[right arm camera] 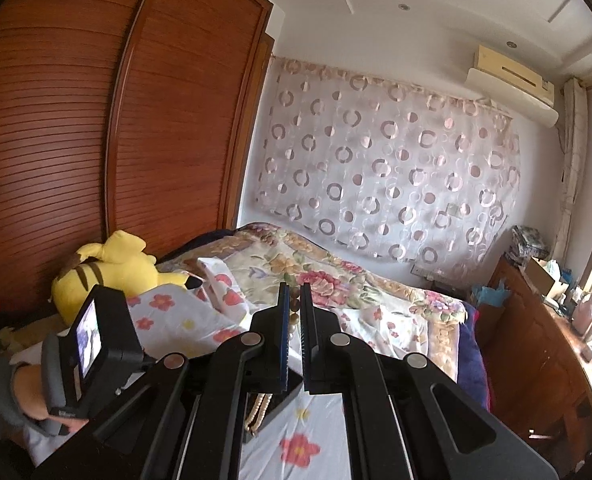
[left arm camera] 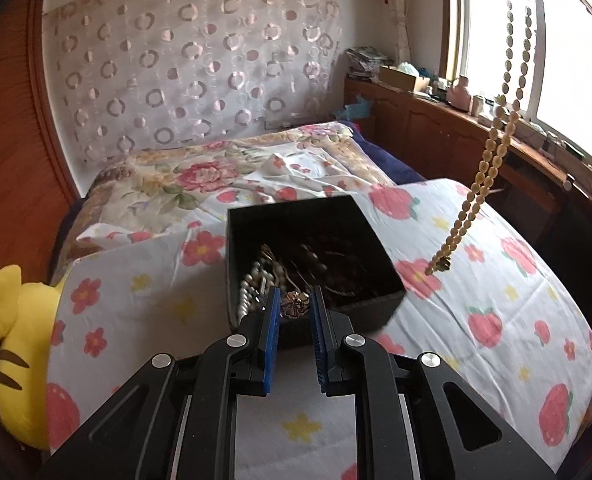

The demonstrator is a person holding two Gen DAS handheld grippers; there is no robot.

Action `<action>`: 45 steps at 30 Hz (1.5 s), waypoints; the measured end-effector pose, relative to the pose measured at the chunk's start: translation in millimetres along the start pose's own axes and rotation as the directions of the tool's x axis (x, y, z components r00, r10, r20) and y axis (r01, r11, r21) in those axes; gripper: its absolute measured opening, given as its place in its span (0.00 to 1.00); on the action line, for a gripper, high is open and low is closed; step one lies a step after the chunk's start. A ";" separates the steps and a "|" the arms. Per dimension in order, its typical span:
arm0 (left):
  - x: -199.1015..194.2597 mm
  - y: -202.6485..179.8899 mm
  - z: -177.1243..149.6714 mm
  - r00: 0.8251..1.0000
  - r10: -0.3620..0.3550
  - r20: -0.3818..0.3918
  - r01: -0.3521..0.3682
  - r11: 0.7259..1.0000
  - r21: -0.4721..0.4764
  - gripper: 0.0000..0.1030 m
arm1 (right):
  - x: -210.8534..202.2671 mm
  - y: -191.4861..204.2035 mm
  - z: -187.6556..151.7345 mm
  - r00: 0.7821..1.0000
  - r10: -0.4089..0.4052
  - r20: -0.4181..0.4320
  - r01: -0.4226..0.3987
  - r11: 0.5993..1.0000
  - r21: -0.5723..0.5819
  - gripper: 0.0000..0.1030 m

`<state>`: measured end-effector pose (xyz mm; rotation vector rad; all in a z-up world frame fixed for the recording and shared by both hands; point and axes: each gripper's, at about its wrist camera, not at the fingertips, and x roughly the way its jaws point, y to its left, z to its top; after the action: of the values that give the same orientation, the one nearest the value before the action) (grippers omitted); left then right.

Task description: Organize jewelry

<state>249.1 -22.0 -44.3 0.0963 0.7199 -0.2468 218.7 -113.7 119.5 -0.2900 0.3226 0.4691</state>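
Left: a yellow plush toy (left arm camera: 13,344) lies at the left edge of the bed, clear of the work. Centre: a black jewelry box (left arm camera: 316,256) stands open on the flowered sheet (left arm camera: 496,292), holding a tangle of dark and pale strands. The left gripper (left arm camera: 296,304), at the near rim of the box, is clenched on a small metal flower ornament (left arm camera: 295,304); a pearl strand (left arm camera: 251,288) runs from beside its left finger into the box.

Right: a cream bead necklace (left arm camera: 492,160) hangs from above the left view's top edge, its lower end just above the sheet to the right of the box. In the right wrist view the right gripper (right arm camera: 294,300) is pinched on these beads near their top.

Hazards, as judged from this arrangement:
- The ornament appears joined to the pearl strand; further lifting could drag neighbouring strands out, or tip the light box.
- The narrow grip on the ornament could slip, dropping it into the tangle.
- The long hanging necklace can swing; its free end could catch the box rim or the left gripper.
- Round beads may slide between the right pads.
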 end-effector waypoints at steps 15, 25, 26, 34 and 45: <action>42.9 26.7 3.2 0.999 -0.002 -0.040 -0.001 0.998 -0.064 0.19 | 80.0 9.1 -28.1 0.991 0.047 -0.121 -0.038 0.996 0.077 0.06; 19.5 22.6 -4.0 1.000 0.012 0.015 -0.011 0.997 -0.078 0.54 | 105.2 18.0 -66.9 0.967 0.099 -0.235 -0.068 0.988 0.137 0.22; 14.2 22.4 -6.5 1.000 0.013 0.021 -0.011 0.997 -0.080 0.56 | 105.4 19.4 -72.2 0.965 0.098 -0.243 -0.063 0.987 0.146 0.32; -42.1 19.4 -31.4 0.992 0.059 0.107 -0.048 0.994 -0.103 0.85 | 65.5 26.7 -102.3 0.972 0.123 -0.199 -0.073 0.967 0.242 0.46; -106.9 3.4 -67.8 0.973 0.131 0.191 -0.115 0.989 -0.093 0.92 | -16.9 43.7 -135.3 0.992 0.047 -0.116 -0.013 0.960 0.280 0.76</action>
<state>129.1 13.2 -24.2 0.0377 0.5242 -0.1057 151.5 -129.5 -5.9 -0.0380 0.5072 0.4304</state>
